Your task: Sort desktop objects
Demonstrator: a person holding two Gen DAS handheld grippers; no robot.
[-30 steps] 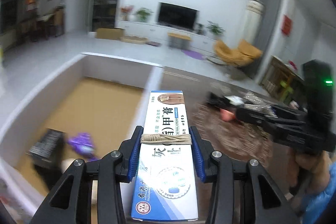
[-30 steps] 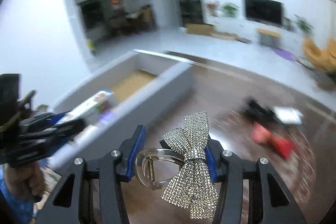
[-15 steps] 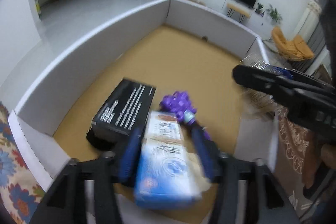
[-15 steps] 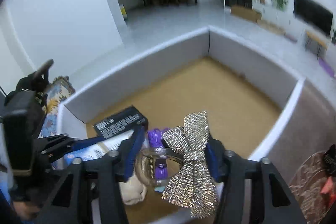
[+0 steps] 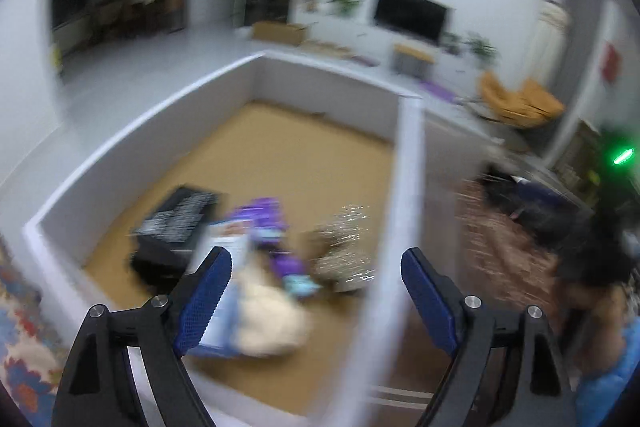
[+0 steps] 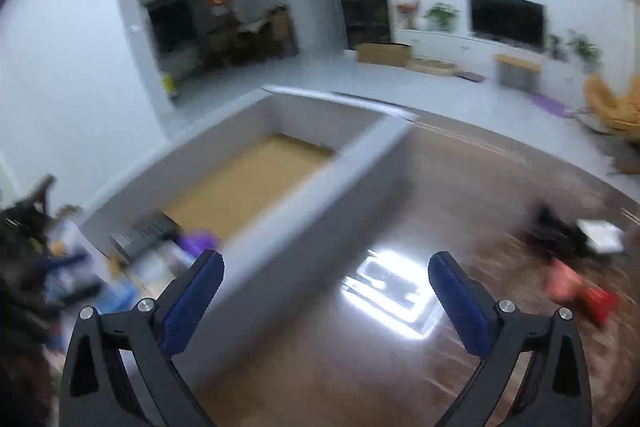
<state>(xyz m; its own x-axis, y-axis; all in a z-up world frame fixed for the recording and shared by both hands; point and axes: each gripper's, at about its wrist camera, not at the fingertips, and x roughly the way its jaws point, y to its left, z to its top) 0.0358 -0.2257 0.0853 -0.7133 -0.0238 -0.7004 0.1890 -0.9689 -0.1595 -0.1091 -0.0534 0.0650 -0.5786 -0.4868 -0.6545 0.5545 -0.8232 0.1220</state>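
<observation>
Desktop objects are piled in the near corner of the white-walled box (image 5: 120, 131) with the brown floor: a black box (image 5: 176, 223) with white lettering too smeared to read, a blue-and-white carton (image 5: 224, 267), something purple (image 5: 264, 219), a cream lump (image 5: 268, 315) and a sparkly bow clip (image 5: 348, 247). Motion blur kills all the print, sorry. Left gripper (image 5: 316, 291) has nothing between its jaws, which are spreading wider. Right gripper (image 6: 326, 291) is the same, empty and opening over the wooden table (image 6: 460, 179), beside the box wall.
</observation>
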